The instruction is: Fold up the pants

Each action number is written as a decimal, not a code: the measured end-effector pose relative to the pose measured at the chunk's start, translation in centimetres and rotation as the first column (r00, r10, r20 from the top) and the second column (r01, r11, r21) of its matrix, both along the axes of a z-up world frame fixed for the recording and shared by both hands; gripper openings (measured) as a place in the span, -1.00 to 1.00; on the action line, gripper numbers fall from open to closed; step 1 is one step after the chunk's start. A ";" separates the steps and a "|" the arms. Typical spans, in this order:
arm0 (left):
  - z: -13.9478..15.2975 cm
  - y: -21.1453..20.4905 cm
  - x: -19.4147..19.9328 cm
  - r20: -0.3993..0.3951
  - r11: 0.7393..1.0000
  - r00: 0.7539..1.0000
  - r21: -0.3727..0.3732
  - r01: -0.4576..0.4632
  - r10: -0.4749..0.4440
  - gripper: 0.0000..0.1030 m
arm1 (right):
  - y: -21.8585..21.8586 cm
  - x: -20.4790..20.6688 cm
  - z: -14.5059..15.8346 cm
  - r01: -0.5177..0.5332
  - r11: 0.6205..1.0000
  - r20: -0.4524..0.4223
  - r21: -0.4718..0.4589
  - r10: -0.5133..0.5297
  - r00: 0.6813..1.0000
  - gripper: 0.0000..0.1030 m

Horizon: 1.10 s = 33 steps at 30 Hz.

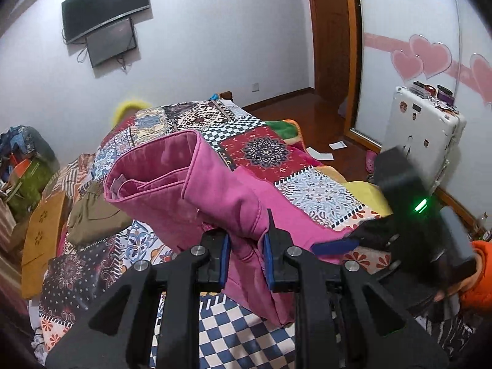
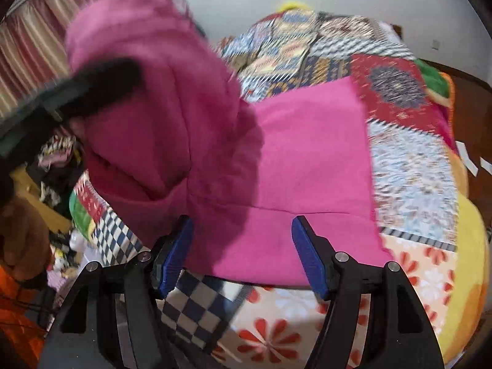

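Blue-padded fingers of the left gripper (image 1: 245, 240) are clamped on a bunched fold of the pink pants (image 1: 215, 184), lifting that part above the patchwork quilt (image 1: 319, 190). Right gripper (image 2: 243, 246) stands with its jaws apart over the flat half of the pants, gripping nothing.

The left gripper (image 1: 246, 240) tilts downward with jaws clamped; the right gripper (image 2: 243, 256) tilts downward, jaws apart.

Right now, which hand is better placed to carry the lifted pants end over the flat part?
Left: the left gripper is clamped on the pink pants; the right gripper gapes open.
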State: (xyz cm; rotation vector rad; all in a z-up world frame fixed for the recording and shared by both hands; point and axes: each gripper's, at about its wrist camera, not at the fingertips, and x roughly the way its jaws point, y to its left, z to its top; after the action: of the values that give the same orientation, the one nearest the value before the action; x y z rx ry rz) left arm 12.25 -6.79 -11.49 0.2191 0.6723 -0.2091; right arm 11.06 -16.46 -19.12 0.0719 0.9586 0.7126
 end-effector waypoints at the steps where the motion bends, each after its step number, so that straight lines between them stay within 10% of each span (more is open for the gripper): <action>1: 0.0 -0.1 0.1 -0.002 1.000 1.000 -0.001 0.006 -0.006 -0.65 | -0.6 0.0 0.0 0.002 1.000 0.006 0.018 -0.002 1.000 0.24; 8: -0.3 -1.3 0.4 -0.020 0.999 0.999 -0.018 0.037 -0.038 -0.65 | -1.8 0.9 -4.1 0.040 0.999 -0.126 -0.004 -0.040 0.991 0.25; 33: -5.9 -6.3 5.4 -0.283 0.983 0.942 -0.073 0.168 -0.182 -0.65 | -9.8 0.1 0.6 0.266 0.964 0.015 0.001 -0.266 0.964 0.23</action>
State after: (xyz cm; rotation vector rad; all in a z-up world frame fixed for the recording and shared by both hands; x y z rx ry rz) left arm 17.64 -13.06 -17.36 0.2037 0.9382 -0.4335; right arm 11.15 -26.22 -18.56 0.1912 0.9140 0.4638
